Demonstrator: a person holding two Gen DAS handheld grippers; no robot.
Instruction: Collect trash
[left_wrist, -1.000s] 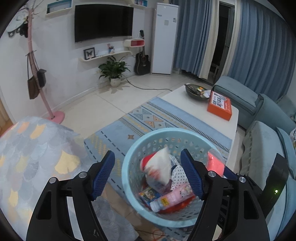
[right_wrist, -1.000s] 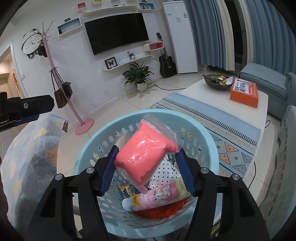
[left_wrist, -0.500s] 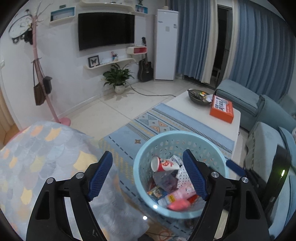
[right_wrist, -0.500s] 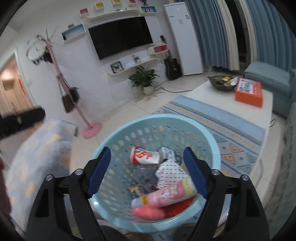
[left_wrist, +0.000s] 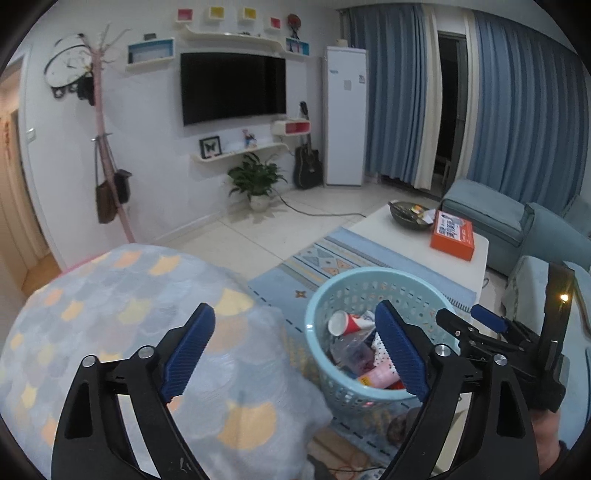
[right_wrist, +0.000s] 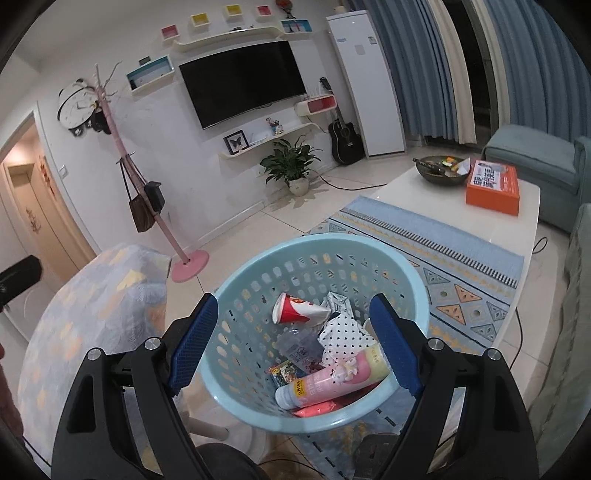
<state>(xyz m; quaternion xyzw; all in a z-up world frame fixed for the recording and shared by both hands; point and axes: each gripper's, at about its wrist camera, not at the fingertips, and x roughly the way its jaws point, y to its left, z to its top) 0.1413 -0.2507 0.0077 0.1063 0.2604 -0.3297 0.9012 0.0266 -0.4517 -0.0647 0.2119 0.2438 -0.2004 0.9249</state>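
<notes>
1. In the lower part of the right wrist view the right gripper (right_wrist: 291, 345) is seen with its jaws spread wide and nothing between them; they have just been opening

2. In the lower part of the left wrist view the left gripper (left_wrist: 295, 349) is likewise seen wide apart and empty, its jaws having just been opening, above a scale-patterned blanket (left_wrist: 122, 314)

3. Just beyond the jaws, at lower centre, the light-blue basket (right_wrist: 413, 284) is seen standing on the rug (right_wrist: 443, 236), with the trash already dropped inside

4. In the basket a pink bottle (right_wrist: 332, 380) lies on its side, its long axis running lower left to upper right in the frame, white cap to the lower left; a red paper cup (right_wrist: 299, 308) lies tipped, its mouth toward the left

5. Farther off, at upper right, an orange box (right_wrist: 493, 188) and a dark bowl (right_wrist: 439, 171) are left on the white surface (right_wrist: 406, 192); whether these count as trash cannot be told, so collection is judged largely done
</notes>
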